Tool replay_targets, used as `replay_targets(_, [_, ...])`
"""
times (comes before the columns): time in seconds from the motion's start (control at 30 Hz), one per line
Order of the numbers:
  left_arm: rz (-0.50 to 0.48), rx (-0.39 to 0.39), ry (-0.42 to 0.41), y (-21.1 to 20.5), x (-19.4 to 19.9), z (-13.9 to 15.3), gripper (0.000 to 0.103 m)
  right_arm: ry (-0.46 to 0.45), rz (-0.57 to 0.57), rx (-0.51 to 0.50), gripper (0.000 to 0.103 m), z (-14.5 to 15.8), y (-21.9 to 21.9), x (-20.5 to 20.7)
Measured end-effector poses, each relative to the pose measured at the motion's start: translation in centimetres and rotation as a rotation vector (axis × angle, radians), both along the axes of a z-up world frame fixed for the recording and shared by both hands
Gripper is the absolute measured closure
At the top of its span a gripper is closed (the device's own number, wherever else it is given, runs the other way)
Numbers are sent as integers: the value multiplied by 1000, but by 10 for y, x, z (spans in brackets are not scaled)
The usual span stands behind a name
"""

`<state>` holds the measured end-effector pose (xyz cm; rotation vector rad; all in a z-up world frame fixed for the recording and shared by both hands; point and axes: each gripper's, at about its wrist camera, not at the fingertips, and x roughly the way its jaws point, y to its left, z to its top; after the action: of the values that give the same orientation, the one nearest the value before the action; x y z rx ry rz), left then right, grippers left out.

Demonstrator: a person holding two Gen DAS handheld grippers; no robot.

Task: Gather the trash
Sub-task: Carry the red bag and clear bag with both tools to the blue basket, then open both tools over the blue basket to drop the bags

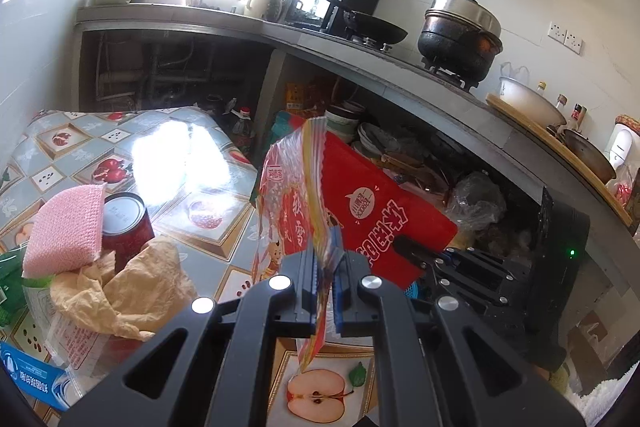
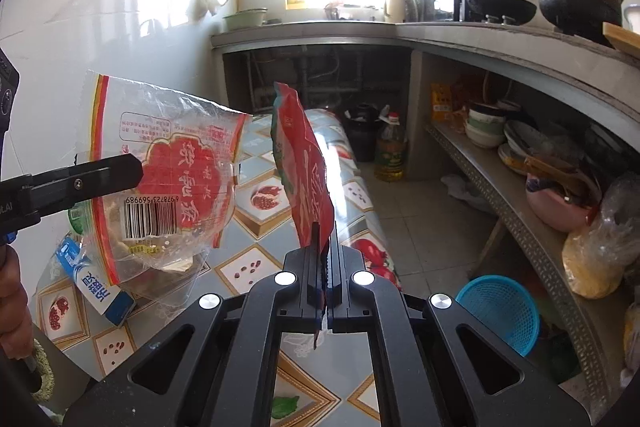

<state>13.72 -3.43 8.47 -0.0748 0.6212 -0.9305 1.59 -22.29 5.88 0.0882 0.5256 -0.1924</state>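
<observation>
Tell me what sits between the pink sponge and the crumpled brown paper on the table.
A red can stands between the pink sponge and the crumpled brown paper, touching the sponge; the left wrist view shows it.

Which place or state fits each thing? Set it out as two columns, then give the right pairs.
1 clear wrapper
2 red packet
3 red can
4 blue basket

A on the floor under the shelf
B pinched in the left gripper
C standing on the table
D pinched in the right gripper

Pairs: 1-B, 2-D, 3-C, 4-A
</observation>
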Motion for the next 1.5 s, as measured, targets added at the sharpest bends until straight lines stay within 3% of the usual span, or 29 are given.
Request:
replay_targets(0.27, [-98,-26,-15,-43,-15,18,98,-57,-105,-16,103,18,-27,-30])
replay_targets(0.53, [-247,-29,-20,-118,-29,31,98,-90,-257,-14,103,22,-74,-65])
replay_targets(0.77, [-403,14,63,-207,-32,18,98,-41,-427,14,103,5,-132,-92])
replay_targets(1.07, [-522,209,292,-342,-8,-58,98,160,-606,147,103,-80,-220,-87])
replay_targets(1.2, [-517,315,353,-391,8,-100,98,252,-626,247,103,-129,-249,-72])
replay_targets(1.37, [-509,374,439,-439,27,-142,98,298,-647,381,103,-176,-287,-49])
replay_targets(1.43, [-520,432,448,-462,32,-158,93,320,-662,474,94,-200,-312,-36])
replay_targets(1.47, [-503,466,446,-471,35,-165,82,327,-673,518,86,-213,-322,-31])
replay_targets(1.5, [-473,495,441,-479,38,-172,75,345,-685,552,66,-226,-333,-27])
